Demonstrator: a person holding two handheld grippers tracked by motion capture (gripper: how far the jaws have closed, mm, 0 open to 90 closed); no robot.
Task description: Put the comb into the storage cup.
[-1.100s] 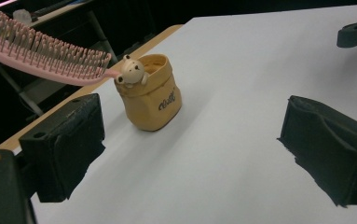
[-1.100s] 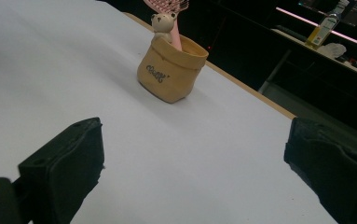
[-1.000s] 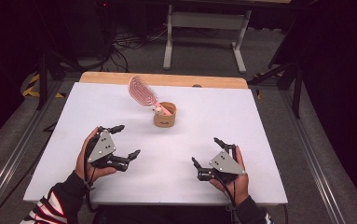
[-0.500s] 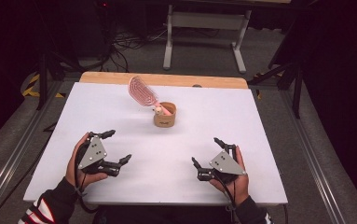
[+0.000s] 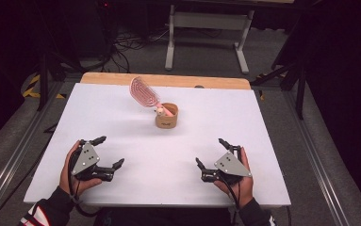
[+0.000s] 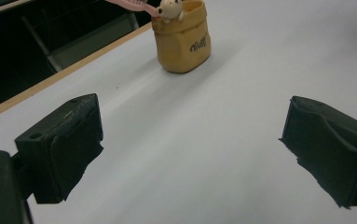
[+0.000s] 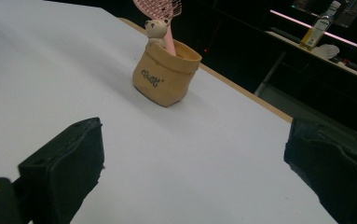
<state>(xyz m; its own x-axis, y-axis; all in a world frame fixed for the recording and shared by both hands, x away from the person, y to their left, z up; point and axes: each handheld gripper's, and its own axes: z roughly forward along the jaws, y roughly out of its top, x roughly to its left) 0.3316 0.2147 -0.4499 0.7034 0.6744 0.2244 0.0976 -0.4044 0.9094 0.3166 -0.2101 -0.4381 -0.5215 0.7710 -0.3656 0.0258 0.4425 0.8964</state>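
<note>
A small tan pot [image 5: 167,117] shaped like a rolled paper bag stands near the middle of the white table [image 5: 121,108]. A pink hairbrush [image 5: 144,91] leans out of it toward the far left, and a little bear figure [image 5: 159,111] sits on its rim. In the left gripper view the pot [image 6: 182,39] is far ahead, as it is in the right gripper view, pot [image 7: 166,74]. My left gripper [image 5: 108,152] rests near the front left of the table, open and empty. My right gripper [image 5: 212,151] rests near the front right, open and empty too.
A wooden strip [image 5: 168,80] runs along the table's far edge. Beyond it stand a metal frame [image 5: 206,28] and cables on the floor. A bottle [image 7: 319,25] sits on a dark shelf far off in the right gripper view.
My left gripper has drawn back toward the front left edge of the table. The right gripper, pot and brush have stayed put.
</note>
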